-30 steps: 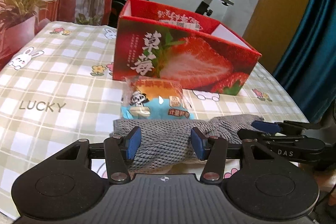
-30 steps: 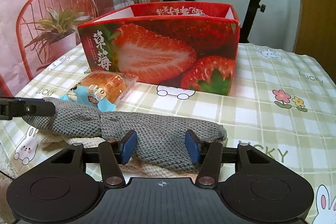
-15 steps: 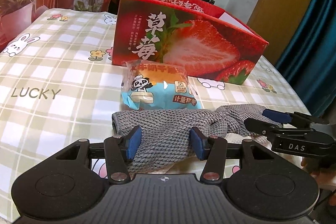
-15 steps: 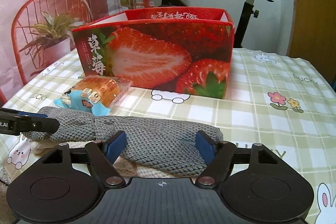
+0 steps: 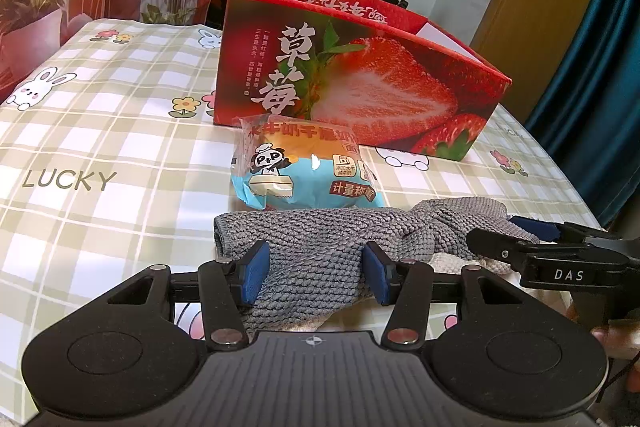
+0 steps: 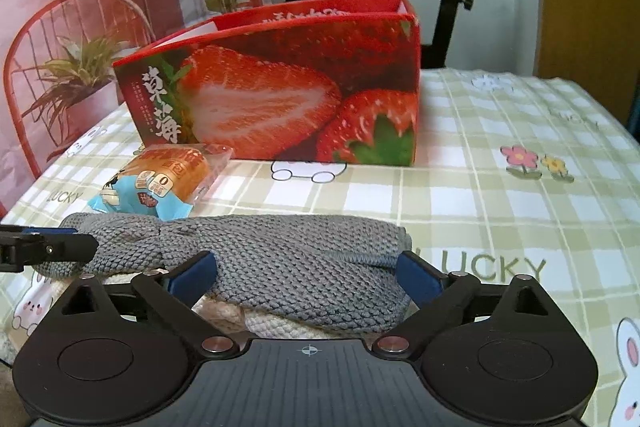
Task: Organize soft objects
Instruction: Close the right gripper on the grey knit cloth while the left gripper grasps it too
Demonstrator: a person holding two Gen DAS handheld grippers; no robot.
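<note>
On my left, my left gripper (image 5: 315, 269) sits with its blue pads spread apart over one end of the grey knitted cloth (image 5: 340, 243), not squeezing it. The cloth lies on the checked tablecloth (image 5: 100, 147), on top of a cream cloth (image 6: 240, 315). Just beyond it rests a wrapped bun (image 5: 304, 169), and behind that the open strawberry box (image 5: 360, 83). To the right, my right gripper (image 6: 308, 277) is spread wide around the cloth's other end, pads at its sides, not clenched.
</note>
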